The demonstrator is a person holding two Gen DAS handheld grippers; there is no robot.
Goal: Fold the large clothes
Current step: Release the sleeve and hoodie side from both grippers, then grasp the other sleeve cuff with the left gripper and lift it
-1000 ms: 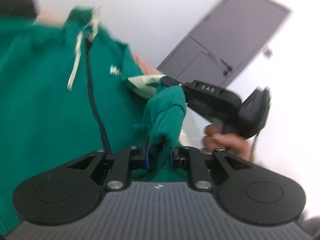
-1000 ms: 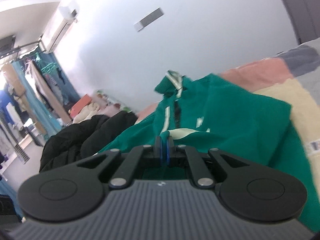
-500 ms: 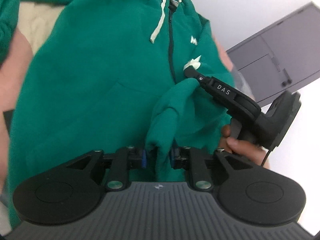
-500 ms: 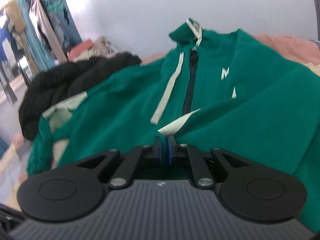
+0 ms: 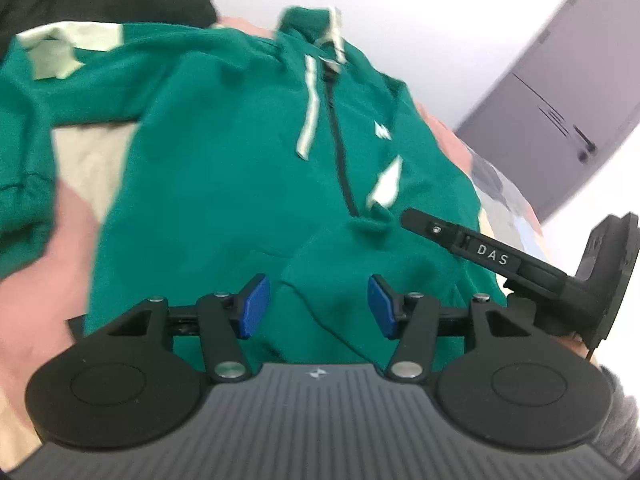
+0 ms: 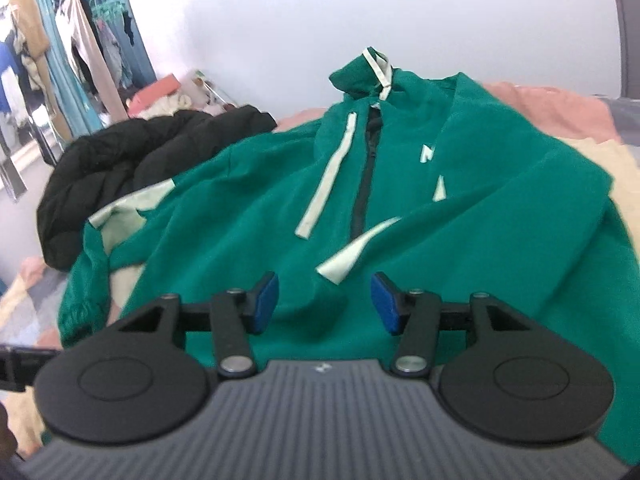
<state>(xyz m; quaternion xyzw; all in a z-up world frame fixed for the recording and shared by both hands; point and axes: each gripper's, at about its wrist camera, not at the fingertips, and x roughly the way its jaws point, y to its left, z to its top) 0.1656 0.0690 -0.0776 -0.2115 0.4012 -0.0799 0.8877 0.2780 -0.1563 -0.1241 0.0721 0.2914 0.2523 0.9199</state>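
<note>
A green zip hoodie (image 5: 224,184) (image 6: 460,208) with pale drawstrings lies front up on the bed. Its right sleeve is folded across the chest, its cuff end lying just in front of both grippers. My left gripper (image 5: 318,306) hangs over that sleeve end with jaws opening; the blue pads stand apart from the cloth. My right gripper (image 6: 324,300) is likewise opening just above the sleeve near its pale stripe (image 6: 352,254), pads clear of the fabric. In the left wrist view the right gripper's black finger (image 5: 460,240) reaches in from the right.
A black padded jacket (image 6: 132,160) is heaped to the left of the hoodie. The bed (image 6: 560,116) has pink, cream and grey covers. Hanging clothes (image 6: 60,52) fill the far left, a grey door (image 5: 560,112) stands far right. The hoodie's other sleeve (image 5: 24,160) lies spread to the left.
Both grippers held the green sleeve pinched and carried it down across the hoodie's chest; now both pairs of jaws have spread and the sleeve end lies released on the body.
</note>
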